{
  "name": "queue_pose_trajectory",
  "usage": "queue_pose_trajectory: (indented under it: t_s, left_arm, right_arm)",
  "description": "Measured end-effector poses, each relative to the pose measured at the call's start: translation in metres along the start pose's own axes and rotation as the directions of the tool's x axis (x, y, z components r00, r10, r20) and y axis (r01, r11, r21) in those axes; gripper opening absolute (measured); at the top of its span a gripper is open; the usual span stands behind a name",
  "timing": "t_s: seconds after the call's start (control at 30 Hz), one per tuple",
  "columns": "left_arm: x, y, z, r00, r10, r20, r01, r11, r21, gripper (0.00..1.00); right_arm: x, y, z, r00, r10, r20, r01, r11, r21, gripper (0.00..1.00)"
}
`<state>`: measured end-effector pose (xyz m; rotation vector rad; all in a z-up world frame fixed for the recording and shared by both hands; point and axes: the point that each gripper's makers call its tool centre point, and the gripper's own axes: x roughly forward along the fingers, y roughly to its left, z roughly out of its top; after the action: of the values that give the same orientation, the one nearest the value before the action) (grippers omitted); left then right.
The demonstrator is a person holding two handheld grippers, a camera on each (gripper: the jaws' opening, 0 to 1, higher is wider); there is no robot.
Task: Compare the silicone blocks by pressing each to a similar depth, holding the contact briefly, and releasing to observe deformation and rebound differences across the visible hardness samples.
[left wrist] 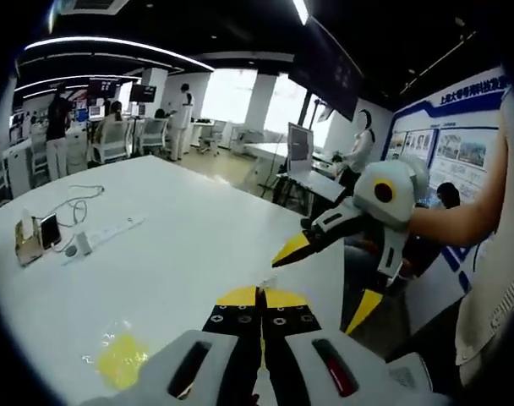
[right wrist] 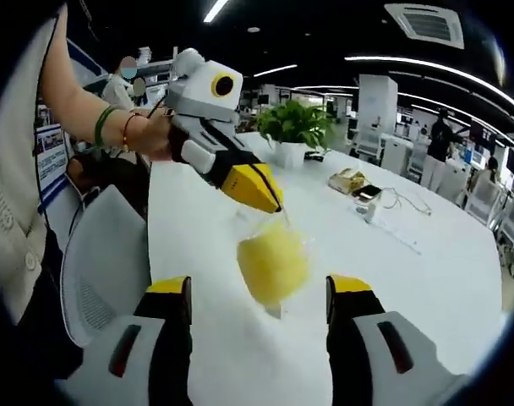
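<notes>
In the left gripper view, the left gripper [left wrist: 261, 298] rises from the bottom with its yellow-tipped jaws pressed together over a white table [left wrist: 181, 245]. They seem to pinch a thin bit of clear film at the tips, though it is too small to be sure. A yellow block in a clear bag [left wrist: 120, 357] lies on the table just left of the gripper. Farther left on the table sit two phones [left wrist: 37, 237], a white cable [left wrist: 75, 205] and a white power strip [left wrist: 113, 233]. The right gripper [left wrist: 325, 266] comes in from the right, its jaws spread apart, held by a person's bare forearm [left wrist: 460, 222]. People stand by desks in the far office.

In the right gripper view, the right gripper [right wrist: 259, 309] has its two jaws wide apart with nothing between them touching either one. A yellow block in a clear bag [right wrist: 272, 262] hangs in front of the gap, above the white table [right wrist: 409, 279]. The left gripper [right wrist: 274, 201] reaches in from the upper left and its closed yellow tips pinch the top of the bag. A hand [right wrist: 151, 135] with wrist bands holds that gripper. A potted plant [right wrist: 292, 127] stands at the far end of the table, and phones [right wrist: 354, 182] and a cable [right wrist: 405, 203] lie to the right.
</notes>
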<state>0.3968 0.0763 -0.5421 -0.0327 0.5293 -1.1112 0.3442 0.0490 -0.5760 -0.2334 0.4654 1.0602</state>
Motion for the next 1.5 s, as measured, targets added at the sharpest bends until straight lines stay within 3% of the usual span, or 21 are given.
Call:
queue_pose_trajectory:
  t_s: [0.4, 0.63, 0.8, 1.07, 1.37, 1.4, 1.43, 1.5]
  left_arm:
    - [0.044, 0.05, -0.011, 1.0, 0.02, 0.023, -0.016, 0.988, -0.155, 0.0]
    - [0.053, 0.096, -0.012, 0.996, 0.073, 0.044, -0.061, 0.97, -0.234, 0.0]
    - [0.062, 0.117, -0.015, 0.994, 0.102, 0.041, -0.088, 0.962, -0.257, 0.0]
    - [0.082, 0.148, -0.04, 0.983, 0.182, 0.01, -0.166, 0.917, -0.364, 0.0]
    - [0.093, 0.171, -0.071, 0.969, 0.239, -0.068, -0.246, 0.887, -0.391, 0.0]
    - [0.093, 0.175, -0.075, 0.964, 0.254, -0.081, -0.263, 0.848, -0.461, 0.0]
    - [0.092, 0.178, -0.078, 0.957, 0.273, -0.101, -0.289, 0.851, -0.439, 0.0]
    - [0.091, 0.182, -0.085, 0.945, 0.292, -0.144, -0.324, 0.885, -0.334, 0.0]
  right_arm:
    - [-0.023, -0.027, -0.017, 0.996, -0.091, 0.004, 0.09, 0.993, 0.08, 0.57]
    - [-0.021, -0.03, -0.03, 0.995, -0.101, 0.002, 0.1, 0.986, 0.136, 0.56]
    - [-0.016, -0.026, -0.042, 0.996, -0.093, -0.011, 0.094, 0.981, 0.17, 0.55]
    - [-0.015, -0.024, -0.054, 0.995, -0.101, -0.014, 0.102, 0.969, 0.223, 0.55]
    - [-0.024, -0.03, -0.061, 0.992, -0.121, -0.021, 0.122, 0.961, 0.247, 0.55]
    - [-0.024, -0.031, -0.061, 0.992, -0.121, -0.022, 0.122, 0.96, 0.25, 0.55]
    - [-0.024, -0.031, -0.062, 0.992, -0.122, -0.023, 0.123, 0.96, 0.25, 0.55]
    - [-0.025, -0.032, -0.062, 0.992, -0.126, -0.02, 0.127, 0.96, 0.248, 0.55]
